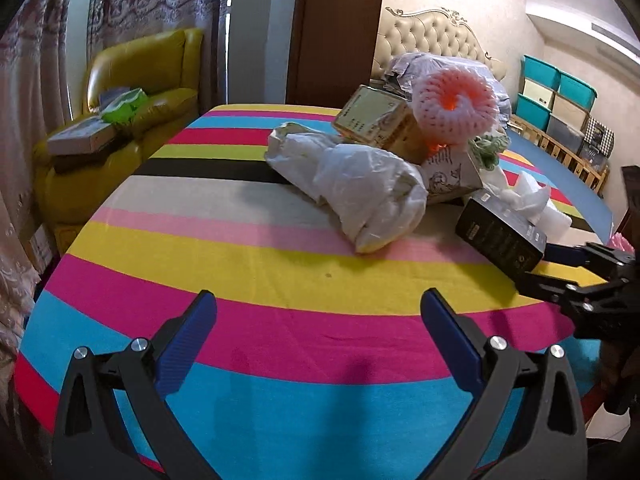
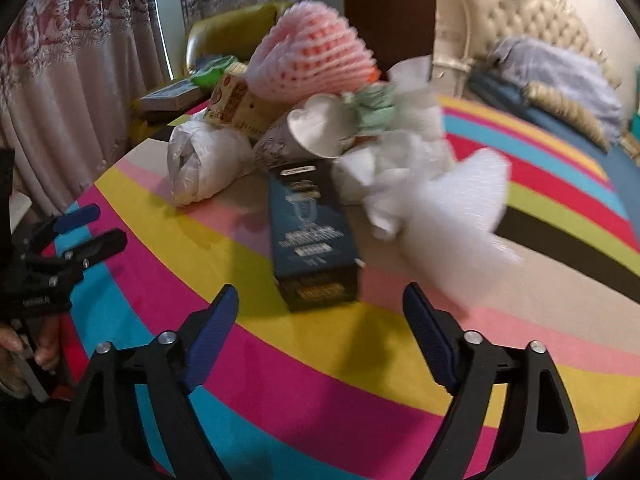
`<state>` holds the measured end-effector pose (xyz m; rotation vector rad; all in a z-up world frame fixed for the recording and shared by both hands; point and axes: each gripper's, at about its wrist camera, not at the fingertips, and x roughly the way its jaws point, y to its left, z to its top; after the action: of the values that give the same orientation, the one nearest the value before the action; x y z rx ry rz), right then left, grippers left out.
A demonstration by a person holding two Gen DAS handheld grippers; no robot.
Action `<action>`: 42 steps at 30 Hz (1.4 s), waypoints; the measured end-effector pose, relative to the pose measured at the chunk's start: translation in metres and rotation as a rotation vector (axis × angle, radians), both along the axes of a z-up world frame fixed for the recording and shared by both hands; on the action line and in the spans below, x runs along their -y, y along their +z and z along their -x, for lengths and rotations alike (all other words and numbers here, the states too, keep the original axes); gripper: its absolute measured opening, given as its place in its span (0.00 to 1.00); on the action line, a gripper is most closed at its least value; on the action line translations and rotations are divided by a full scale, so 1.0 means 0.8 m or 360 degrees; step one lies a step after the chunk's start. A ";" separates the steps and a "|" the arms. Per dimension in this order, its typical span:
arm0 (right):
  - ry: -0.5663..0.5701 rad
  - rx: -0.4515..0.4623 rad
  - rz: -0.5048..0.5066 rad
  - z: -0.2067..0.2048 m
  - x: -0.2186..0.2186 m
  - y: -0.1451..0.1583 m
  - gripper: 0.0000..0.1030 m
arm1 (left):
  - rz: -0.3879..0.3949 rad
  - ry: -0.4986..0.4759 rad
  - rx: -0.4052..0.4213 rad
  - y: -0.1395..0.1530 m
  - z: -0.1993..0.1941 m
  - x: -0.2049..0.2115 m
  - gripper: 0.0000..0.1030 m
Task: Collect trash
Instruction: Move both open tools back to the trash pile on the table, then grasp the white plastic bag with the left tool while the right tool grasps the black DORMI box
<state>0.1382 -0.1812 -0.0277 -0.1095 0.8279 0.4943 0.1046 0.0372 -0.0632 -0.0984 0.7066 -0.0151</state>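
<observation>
Both tools, left tool (image 1: 318, 310) and right tool (image 2: 320, 304), gape apart, gripping nothing. Trash heap sits mid-surface on the rainbow-striped cloth (image 1: 248, 264): dark rectangular cardboard box (image 2: 310, 236) just ahead of the right tool, crumpled white plastic bag (image 1: 360, 188), pink foam fruit net (image 1: 454, 106) on top.

Striped bedspread (image 1: 224, 240) (bright bands) carries white plastic bag (image 1: 360, 188), dark carton (image 2: 310, 236), crumpled tissue (image 2: 404, 176).

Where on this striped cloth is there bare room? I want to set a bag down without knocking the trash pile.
Free: the near stripes between the left gripper and the white plastic bag, and the cloth's left side toward the yellow armchair. Crowded: the far right, where the pink foam net, cartons and dark box pile together.
</observation>
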 end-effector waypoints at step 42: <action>-0.0081 0.0134 -0.0119 0.054 0.041 0.007 0.38 | 0.0069 -0.0201 0.0046 0.004 -0.004 0.066 0.34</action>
<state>0.0953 -0.2142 -0.0217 -0.0398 0.7270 0.4689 0.1076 -0.0159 -0.0597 -0.0947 0.6830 -0.1526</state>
